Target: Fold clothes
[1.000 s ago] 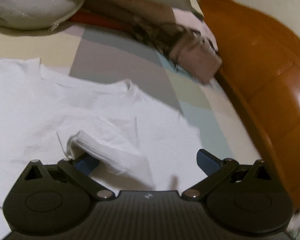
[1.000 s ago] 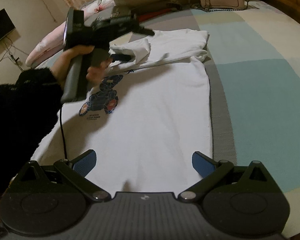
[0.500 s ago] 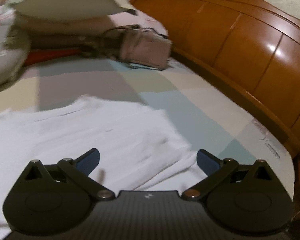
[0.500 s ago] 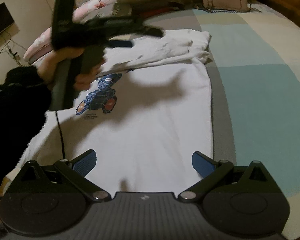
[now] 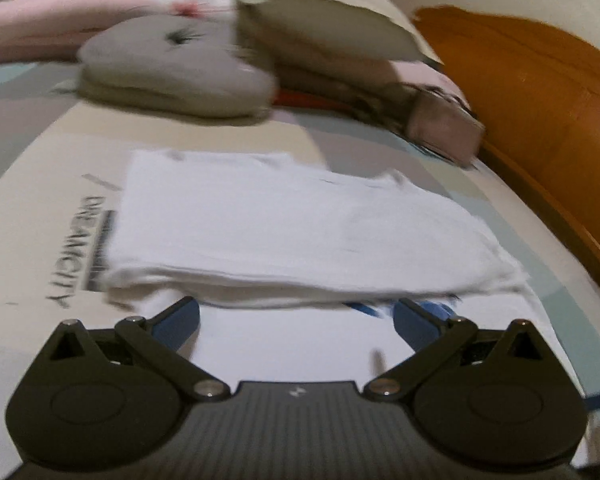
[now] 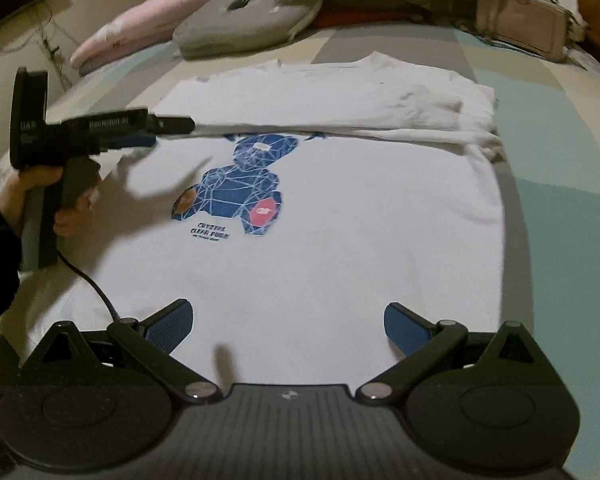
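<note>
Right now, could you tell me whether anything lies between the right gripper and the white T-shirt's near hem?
Nothing visible does: the right gripper hangs open directly over the white T-shirt; the left gripper is off to the side.

Both tools wide-jawed and empty: left tool (image 5: pixel 296 316), right tool (image 6: pixel 288 322).

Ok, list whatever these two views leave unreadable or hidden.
- Left wrist view: motion blur smears everything; the bedsheet lettering is barely legible.
- Right wrist view: small print under the bear graphic on the T-shirt is too tiny.
- Bear's head: covered by the folded-down top.
- T-shirt hem: behind the right claw.
</note>
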### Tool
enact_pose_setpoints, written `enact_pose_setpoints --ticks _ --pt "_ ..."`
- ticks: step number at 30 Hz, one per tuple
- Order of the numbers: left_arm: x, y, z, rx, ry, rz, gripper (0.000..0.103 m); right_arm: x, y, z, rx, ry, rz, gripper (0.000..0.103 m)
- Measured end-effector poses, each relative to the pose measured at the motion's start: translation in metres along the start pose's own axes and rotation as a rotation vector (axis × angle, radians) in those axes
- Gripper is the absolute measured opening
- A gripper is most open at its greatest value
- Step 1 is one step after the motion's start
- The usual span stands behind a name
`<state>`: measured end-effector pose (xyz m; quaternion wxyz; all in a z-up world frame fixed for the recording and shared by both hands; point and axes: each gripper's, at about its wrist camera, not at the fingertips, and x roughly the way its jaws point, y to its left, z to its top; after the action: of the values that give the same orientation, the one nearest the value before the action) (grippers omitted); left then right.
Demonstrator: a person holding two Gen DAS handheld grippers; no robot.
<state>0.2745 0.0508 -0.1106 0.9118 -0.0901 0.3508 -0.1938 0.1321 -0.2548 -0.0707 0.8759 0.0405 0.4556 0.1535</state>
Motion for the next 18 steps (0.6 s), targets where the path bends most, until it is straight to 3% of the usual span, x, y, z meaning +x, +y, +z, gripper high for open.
enact_pose_setpoints --ticks 7,10,14,18 --pt "0.008 0.027 0.012 -0.089 -0.011 0.057 0.102 0.012 0.013 0.013 -0.065 0.0 -0.015 0.103" --pt "-0.004 0.036 0.004 -0.073 0.011 0.165 0.102 0.026 0.005 0.004 -0.053 0.051 -0.042 0.103" --pt "-0.027 0.04 0.011 -0.093 -0.008 0.149 0.102 0.029 0.008 -0.009 -0.132 0.026 -0.074 0.103" --pt "-0.036 0.013 0.041 0.021 -0.046 0.109 0.102 0.031 0.011 -0.003 -0.138 0.058 -0.089 0.103"
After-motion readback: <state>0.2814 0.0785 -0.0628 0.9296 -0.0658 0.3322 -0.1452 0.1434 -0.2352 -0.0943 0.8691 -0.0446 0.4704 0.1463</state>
